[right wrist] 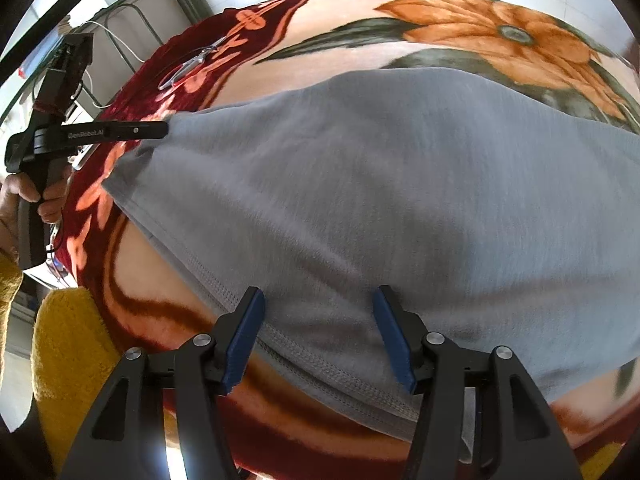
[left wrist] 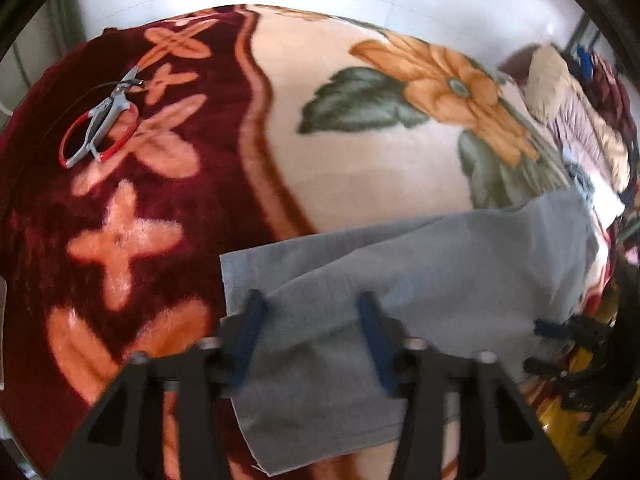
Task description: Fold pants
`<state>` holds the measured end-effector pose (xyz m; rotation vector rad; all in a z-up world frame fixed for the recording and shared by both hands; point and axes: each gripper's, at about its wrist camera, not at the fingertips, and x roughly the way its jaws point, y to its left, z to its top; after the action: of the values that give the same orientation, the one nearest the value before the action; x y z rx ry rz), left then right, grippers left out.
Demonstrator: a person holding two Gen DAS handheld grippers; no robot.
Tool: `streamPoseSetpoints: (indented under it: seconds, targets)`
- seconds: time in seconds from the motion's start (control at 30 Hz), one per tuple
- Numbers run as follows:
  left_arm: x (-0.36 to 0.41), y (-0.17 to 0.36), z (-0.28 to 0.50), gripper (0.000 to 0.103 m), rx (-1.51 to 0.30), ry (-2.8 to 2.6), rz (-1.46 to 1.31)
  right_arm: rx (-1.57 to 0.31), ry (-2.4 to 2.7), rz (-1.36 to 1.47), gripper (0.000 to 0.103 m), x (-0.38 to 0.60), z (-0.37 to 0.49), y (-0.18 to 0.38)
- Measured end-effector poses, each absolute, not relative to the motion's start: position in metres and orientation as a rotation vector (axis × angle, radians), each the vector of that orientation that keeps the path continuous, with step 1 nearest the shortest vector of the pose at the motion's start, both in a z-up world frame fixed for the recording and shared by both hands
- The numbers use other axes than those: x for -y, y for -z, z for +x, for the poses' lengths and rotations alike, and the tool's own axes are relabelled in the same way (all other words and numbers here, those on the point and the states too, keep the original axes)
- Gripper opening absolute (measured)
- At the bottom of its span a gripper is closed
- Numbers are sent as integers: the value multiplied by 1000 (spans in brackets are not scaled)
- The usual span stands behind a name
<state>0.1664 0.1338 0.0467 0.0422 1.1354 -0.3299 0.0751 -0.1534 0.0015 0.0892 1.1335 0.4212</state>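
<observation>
Grey pants [right wrist: 380,184] lie flat along the floral blanket's [left wrist: 360,168] near edge. Both the left gripper [left wrist: 312,308] and right gripper [right wrist: 318,304] hover wide apart, holding nothing. Red-handled pruning shears [left wrist: 100,120] rest near the maroon border, well apart.

So the pants [right wrist: 380,184] are a plain pale grey-blue, no print, with matching stitched seams running between the black fingers [right wrist: 244,340] with their dark blue pads. The blanket [left wrist: 360,152] past the fingertips is cream with a big orange flower and dull green leaves, then a wavy rust stripe, then deep maroon with peach cross shapes to the left. Scissors [left wrist: 100,120] over there are grey with red loop handles. Mustard yellow fuzzy fabric [right wrist: 68,344] left of the right fingers.
</observation>
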Motion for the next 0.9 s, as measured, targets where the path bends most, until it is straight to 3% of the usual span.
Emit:
streamPoseSetpoints:
  seconds: [0.1, 0.43, 0.53, 0.7, 0.8, 0.9]
  targets:
    - [-132, -53, 157, 10, -1105, 342, 43, -1132, -419, 92, 58, 153, 75, -2]
    - [-80, -63, 84, 12, -1104, 542, 111, -1143, -416, 124, 58, 158, 77, -3]
    - [-73, -52, 76, 25, -1189, 609, 21, -1145, -420, 131, 58, 159, 77, -3]
    - [-81, -79, 71, 44, -1114, 593, 3, -1141, -420, 122, 58, 158, 77, -3]
    - [-99, -95, 79, 51, -1063, 517, -9, -1132, -421, 117, 58, 157, 76, -2]
    - [-113, -95, 91, 52, -1074, 440, -6, -1132, -421, 118, 58, 157, 76, -2]
